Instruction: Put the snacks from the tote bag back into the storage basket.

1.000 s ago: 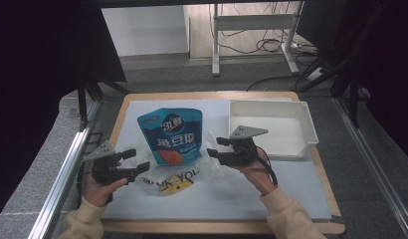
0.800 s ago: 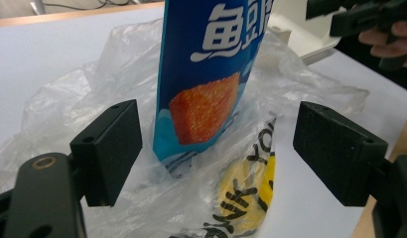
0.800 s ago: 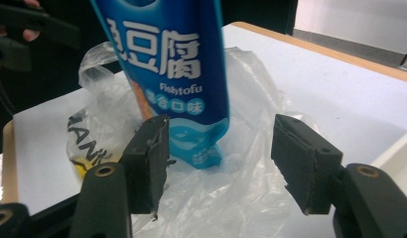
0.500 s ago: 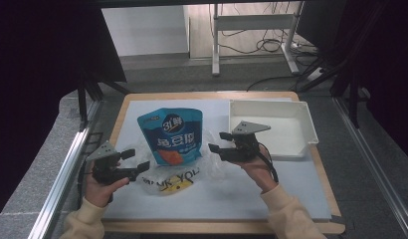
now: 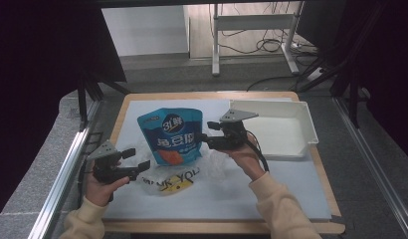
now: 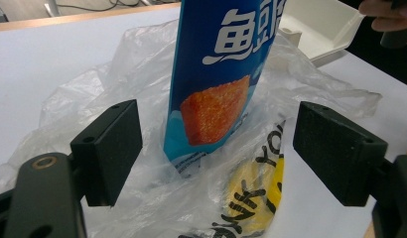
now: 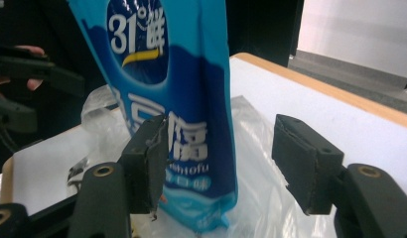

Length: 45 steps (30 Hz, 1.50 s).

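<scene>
Counter: the counter (image 5: 301,194) wears a white mat inside a wooden rim; bare mat lies in front of the blue pouch and to its left, toward the rim.
Tray: the white tray (image 5: 311,130) sits right of the blue pouch, near the counter's far right corner, its near wall close behind the right gripper.
Blue pouch: the blue pouch (image 5: 171,135) stands upright mid-counter, its foot sunk in the clear plastic bag (image 5: 212,167), which spreads crumpled around it and shows yellow print at the front.
Right gripper: the right gripper (image 5: 201,135) is level at the pouch's right edge. Its jaws have just been closing a little yet stand apart; in the right gripper view the pouch (image 7: 184,99) lies against one pad with a clear gap to the other, so nothing is grasped.
Left gripper: the left gripper (image 5: 137,158) is low, left of the pouch and in front of it, jaws released and wide; in the left gripper view the pouch (image 6: 219,84) and bag (image 6: 142,79) rise between and beyond the pads, untouched.
Hands: both hands grip from beneath, forearms in cream sleeves reaching in from the counter's near edge.
</scene>
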Tool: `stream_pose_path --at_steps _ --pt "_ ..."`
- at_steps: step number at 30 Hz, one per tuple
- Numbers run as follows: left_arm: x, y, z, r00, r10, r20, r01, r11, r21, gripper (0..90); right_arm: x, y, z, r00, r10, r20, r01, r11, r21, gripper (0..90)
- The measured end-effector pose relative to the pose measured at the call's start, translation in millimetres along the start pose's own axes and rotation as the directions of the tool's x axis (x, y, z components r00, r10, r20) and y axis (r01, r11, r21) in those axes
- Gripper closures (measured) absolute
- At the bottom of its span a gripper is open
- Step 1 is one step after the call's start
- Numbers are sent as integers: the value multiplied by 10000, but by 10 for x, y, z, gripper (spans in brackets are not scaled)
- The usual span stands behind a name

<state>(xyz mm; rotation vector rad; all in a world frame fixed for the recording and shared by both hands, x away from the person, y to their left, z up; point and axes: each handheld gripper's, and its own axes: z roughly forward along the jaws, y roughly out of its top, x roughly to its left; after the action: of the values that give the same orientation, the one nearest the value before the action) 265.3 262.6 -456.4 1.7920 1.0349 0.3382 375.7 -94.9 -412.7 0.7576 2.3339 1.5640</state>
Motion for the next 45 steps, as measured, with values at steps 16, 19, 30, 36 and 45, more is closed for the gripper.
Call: stream_pose_path --at_steps 16,19,30,36,45 --pt "5 13 47 10000 -55 29 54 10000 66 194 73 310 268 9982 -320 -512 302 9989 -365 575" --pt "9 15 38 10000 -82 19 82 10000 48 194 101 362 332 9975 -544 -459 526 9979 -387 651" --pt "14 10 48 9999 -68 -87 70 9998 211 192 71 378 347 9933 -778 -858 751 9966 -350 757" --pt "23 4 56 9999 -99 -136 102 9996 278 190 57 377 347 9902 -874 -1091 840 9959 -348 822" --pt "28 0 66 9998 -146 -113 150 9993 330 191 24 375 357 9821 -1173 -1473 1119 9927 -444 874"
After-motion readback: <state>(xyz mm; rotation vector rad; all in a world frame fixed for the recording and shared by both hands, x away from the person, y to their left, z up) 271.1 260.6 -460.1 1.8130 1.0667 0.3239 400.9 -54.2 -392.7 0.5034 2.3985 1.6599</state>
